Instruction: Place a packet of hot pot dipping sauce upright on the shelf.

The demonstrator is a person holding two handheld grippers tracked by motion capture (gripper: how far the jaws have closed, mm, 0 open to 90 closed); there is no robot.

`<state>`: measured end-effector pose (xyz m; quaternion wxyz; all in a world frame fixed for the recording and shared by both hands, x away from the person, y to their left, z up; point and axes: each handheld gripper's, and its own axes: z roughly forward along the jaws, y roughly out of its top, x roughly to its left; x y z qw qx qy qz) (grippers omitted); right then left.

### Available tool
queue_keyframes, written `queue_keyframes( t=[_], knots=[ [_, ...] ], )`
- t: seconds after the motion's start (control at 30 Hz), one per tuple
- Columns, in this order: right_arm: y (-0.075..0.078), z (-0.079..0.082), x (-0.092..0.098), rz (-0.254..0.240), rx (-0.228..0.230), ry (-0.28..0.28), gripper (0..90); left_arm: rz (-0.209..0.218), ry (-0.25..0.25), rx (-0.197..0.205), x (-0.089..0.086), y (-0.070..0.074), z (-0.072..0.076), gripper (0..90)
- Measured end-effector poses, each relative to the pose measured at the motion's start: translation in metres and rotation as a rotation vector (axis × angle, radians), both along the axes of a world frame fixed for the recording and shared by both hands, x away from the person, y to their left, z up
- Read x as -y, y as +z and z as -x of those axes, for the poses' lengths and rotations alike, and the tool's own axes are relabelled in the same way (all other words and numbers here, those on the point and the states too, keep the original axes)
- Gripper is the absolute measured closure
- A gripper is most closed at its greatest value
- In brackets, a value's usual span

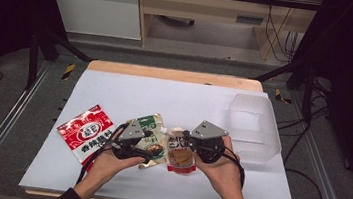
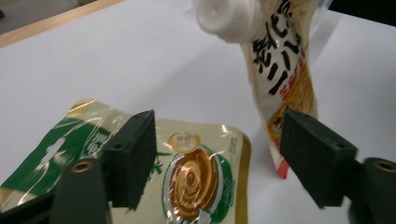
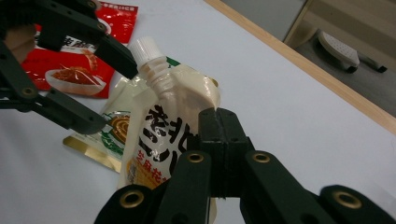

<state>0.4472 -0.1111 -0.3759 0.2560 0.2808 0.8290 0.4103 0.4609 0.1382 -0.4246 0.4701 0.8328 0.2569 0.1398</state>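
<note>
A cream spout pouch with black lettering and a white screw cap is raised off the table, and my right gripper is shut on its side edge. In the high view this pouch hangs between my two hands. My left gripper stands open just left of it, with nothing between the pads. It hovers over a green and gold pouch that lies flat on the white sheet. The spout pouch's cap shows at the upper right of the left gripper view.
A red sauce packet lies flat at the left of the white sheet. A clear plastic container stands at the right. The table's wooden far edge borders a floor with shelving beyond.
</note>
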Motion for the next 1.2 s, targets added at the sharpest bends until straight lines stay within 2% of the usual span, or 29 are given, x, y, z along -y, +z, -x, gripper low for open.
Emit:
queue_keyframes(
  t=[0.03,0.07,0.17,0.2,0.3,0.43,0.47,0.57,0.67,0.8,0.97,1.2],
  knots=[
    [0.000,0.002,0.000,-0.005,0.004,0.009,90.0,0.005,-0.007,0.000,0.002,0.000,0.000,30.9],
    [0.001,0.005,0.001,-0.010,0.012,0.015,90.0,0.027,-0.023,-0.007,0.007,0.000,-0.001,36.1],
    [0.001,0.008,0.001,-0.016,0.012,0.019,90.0,0.038,-0.037,-0.015,0.011,0.000,-0.001,41.3],
    [0.002,0.012,0.003,-0.022,0.015,0.025,90.0,0.064,-0.058,-0.028,0.016,0.001,0.000,44.7],
    [0.002,0.016,0.004,-0.029,0.016,0.035,90.0,0.078,-0.076,-0.035,0.020,0.001,0.001,48.9],
    [0.003,0.025,0.006,-0.035,0.024,0.052,90.0,0.091,-0.115,-0.048,0.027,0.002,0.004,64.7],
    [0.004,0.026,0.007,-0.034,0.024,0.055,90.0,0.091,-0.110,-0.040,0.027,0.002,0.005,68.4],
    [0.005,0.030,0.010,-0.028,0.019,0.061,90.0,0.101,-0.106,-0.053,0.027,0.004,0.006,79.9],
    [0.006,0.034,0.012,-0.013,0.017,0.068,90.0,0.096,-0.119,-0.048,0.027,0.006,0.010,85.7],
    [0.008,0.039,0.015,-0.012,0.010,0.074,90.0,0.074,-0.128,-0.022,0.026,0.013,0.017,89.0],
    [0.015,0.044,0.012,-0.006,0.020,0.091,89.8,0.057,-0.144,-0.002,0.020,0.023,0.018,90.0],
    [0.021,0.038,0.005,0.027,0.003,0.122,85.2,0.015,-0.153,0.018,0.011,0.032,0.016,90.0]
  ],
)
